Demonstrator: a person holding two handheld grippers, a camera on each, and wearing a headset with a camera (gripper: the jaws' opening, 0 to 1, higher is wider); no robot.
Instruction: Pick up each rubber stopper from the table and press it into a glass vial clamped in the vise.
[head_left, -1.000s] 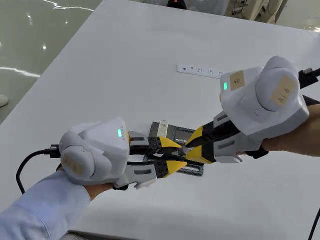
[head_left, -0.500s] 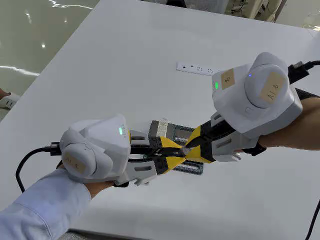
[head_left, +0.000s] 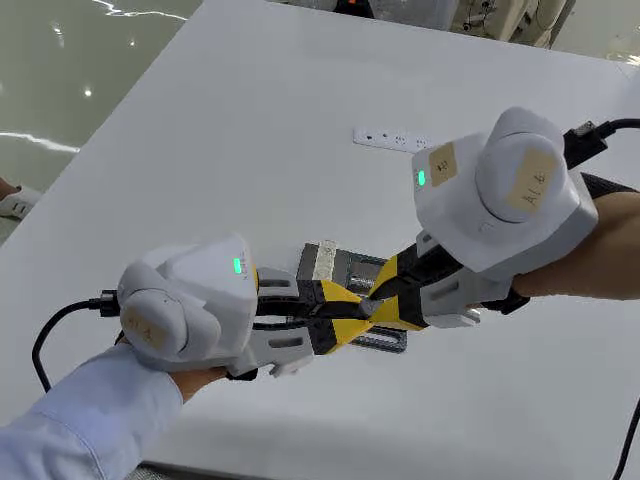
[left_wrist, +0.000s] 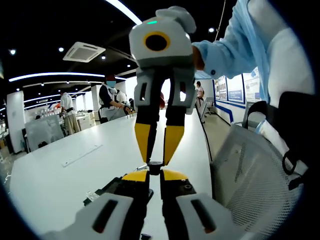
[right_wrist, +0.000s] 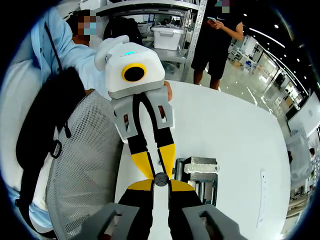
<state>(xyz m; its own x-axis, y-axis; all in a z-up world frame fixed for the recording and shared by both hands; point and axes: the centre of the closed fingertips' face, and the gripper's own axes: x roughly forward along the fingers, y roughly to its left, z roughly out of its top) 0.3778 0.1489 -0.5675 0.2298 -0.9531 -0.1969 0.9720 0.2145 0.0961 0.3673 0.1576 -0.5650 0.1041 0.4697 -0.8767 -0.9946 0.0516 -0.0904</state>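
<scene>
Two grippers are seen tip to tip in the head view: the left gripper (head_left: 350, 315) is held in from 8 o'clock and the right gripper (head_left: 382, 298) from 2 o'clock. A small grey rubber stopper (head_left: 368, 308) is caught where their yellow tips meet, over the near end of the vise (head_left: 335, 262) on the white table (head_left: 300, 120). In the left gripper view, the view's own jaws are drawn almost together on the stopper (left_wrist: 154, 167), and the right gripper is seen coming down on it from 12 o'clock, its jaws narrowed to the same point. In the right gripper view the round face of the stopper (right_wrist: 160, 179) is pinched between that view's own tips, the left gripper's jaws are closed on it from 12 o'clock, and the vise (right_wrist: 201, 172) is set just beside it at 3 o'clock. Both claws are thus judged to be nipped on the stopper, though which one bears it cannot be told. No vial can be made out in the vise. The step in hand is judged to be a hand-over or re-grip. Next, one claw would need to be released, and the stopper turned plug-down, centred over the vial mouth and pressed straight in.
</scene>
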